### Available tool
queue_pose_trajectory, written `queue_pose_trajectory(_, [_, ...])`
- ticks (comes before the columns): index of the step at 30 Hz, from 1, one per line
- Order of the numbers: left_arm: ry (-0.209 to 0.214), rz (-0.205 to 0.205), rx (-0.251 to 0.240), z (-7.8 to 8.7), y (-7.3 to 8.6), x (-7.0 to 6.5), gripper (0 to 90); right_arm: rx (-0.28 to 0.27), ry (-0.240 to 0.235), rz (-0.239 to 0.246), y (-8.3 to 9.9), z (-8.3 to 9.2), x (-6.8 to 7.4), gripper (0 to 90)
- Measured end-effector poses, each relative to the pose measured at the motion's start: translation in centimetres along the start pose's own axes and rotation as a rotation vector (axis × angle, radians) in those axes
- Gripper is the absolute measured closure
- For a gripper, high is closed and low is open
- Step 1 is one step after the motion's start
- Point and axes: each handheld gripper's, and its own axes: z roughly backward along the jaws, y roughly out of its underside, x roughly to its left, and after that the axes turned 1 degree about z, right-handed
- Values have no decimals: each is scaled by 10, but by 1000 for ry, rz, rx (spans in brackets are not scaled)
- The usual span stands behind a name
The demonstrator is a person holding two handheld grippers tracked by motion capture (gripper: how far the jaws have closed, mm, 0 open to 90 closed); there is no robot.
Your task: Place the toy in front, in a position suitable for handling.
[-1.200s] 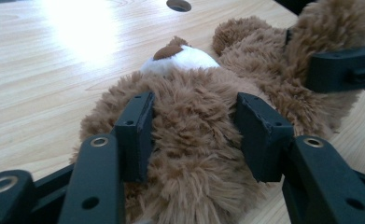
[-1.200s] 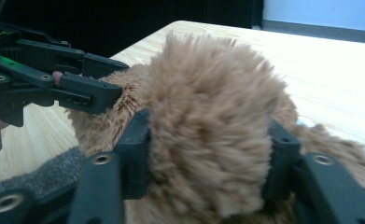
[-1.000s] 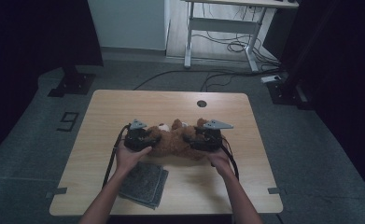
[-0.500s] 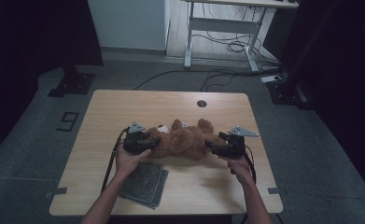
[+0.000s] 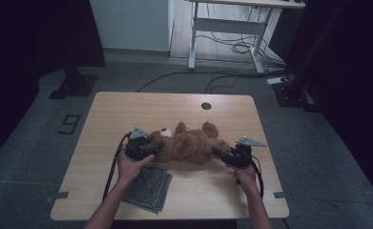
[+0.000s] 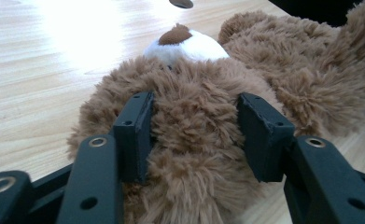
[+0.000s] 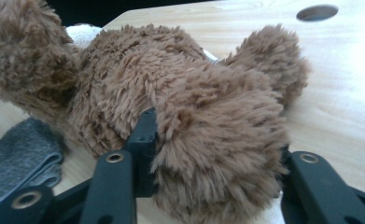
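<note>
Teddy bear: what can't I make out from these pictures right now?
- Teddy bear eyes: left gripper view, fur hides them; high view, too small.
- Right tongs, far pad: right gripper view, buried in the bear's leg fur.
- Grey cloth, near corner: high view, under the person's left forearm.

Grey floor (image 5: 41, 119), white wall (image 5: 131, 24), white-framed desk (image 5: 227, 28) behind, cables (image 5: 232, 47) beneath, dark surroundings.

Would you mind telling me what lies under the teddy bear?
The teddy bear lies straight on the wooden table, with bare wood showing all around it. The grey cloth lies beside it, nearer the person. Whether anything small sits beneath its body is hidden.
</note>
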Motion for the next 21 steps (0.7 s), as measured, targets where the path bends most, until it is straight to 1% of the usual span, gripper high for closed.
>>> queue_pose_trajectory(1, [-2, -6, 6, 2, -1, -1, 442, 2, -3, -8, 1, 1, 0, 569])
queue_pose_trajectory(2, [2, -9, 11, 5, -3, -2, 442, 2, -3, -8, 1, 1, 0, 569])
queue_pose_trajectory(3, [21, -3, 4, 13, -4, -3, 415, 0, 6, -17, 0, 1, 1, 580])
queue_pose_trajectory(4, [21, -3, 4, 13, -4, -3, 410, 0, 6, -17, 0, 1, 1, 580])
queue_pose_trajectory(5, [30, -7, -5, 19, -4, -5, 410, 1, 8, -19, -1, 2, 1, 582])
queue_pose_trajectory(6, [32, -17, -5, 24, -3, -6, 389, 1, 17, -24, -1, 2, 3, 584])
queue_pose_trajectory(7, [33, -28, -3, 29, -1, -7, 389, 1, 17, -24, -1, 2, 3, 584])
queue_pose_trajectory(8, [36, -33, -5, 34, 1, -8, 364, 1, 19, -30, -1, 2, 3, 584])
queue_pose_trajectory(9, [42, -40, -5, 41, 7, -11, 356, 1, 18, -30, -1, 2, 3, 584])
queue_pose_trajectory(10, [42, -40, -5, 41, 7, -11, 344, 1, 18, -30, -1, 2, 3, 584])
queue_pose_trajectory(11, [51, -50, 16, 47, 16, -13, 325, 4, 15, -30, -1, 3, 3, 582])
queue_pose_trajectory(12, [51, -50, 16, 47, 16, -13, 314, 4, 15, -30, -1, 3, 3, 582])
queue_pose_trajectory(13, [59, -43, 30, 51, 27, -15, 302, 1, 15, -30, 0, 3, 3, 581])
queue_pose_trajectory(14, [59, -43, 30, 51, 27, -15, 290, 1, 15, -30, 0, 3, 3, 581])
queue_pose_trajectory(15, [64, -38, 42, 53, 34, -15, 290, 0, 13, -33, 1, 3, 3, 580])
queue_pose_trajectory(16, [63, -37, 53, 53, 39, -15, 270, -3, 11, -39, 1, 3, 3, 579])
queue_pose_trajectory(20, [69, -27, 65, 54, 60, -13, 227, -5, 13, -40, 3, 4, 4, 576])
queue_pose_trajectory(21, [70, -21, 81, 53, 66, -11, 224, -7, 12, -43, 3, 4, 4, 574])
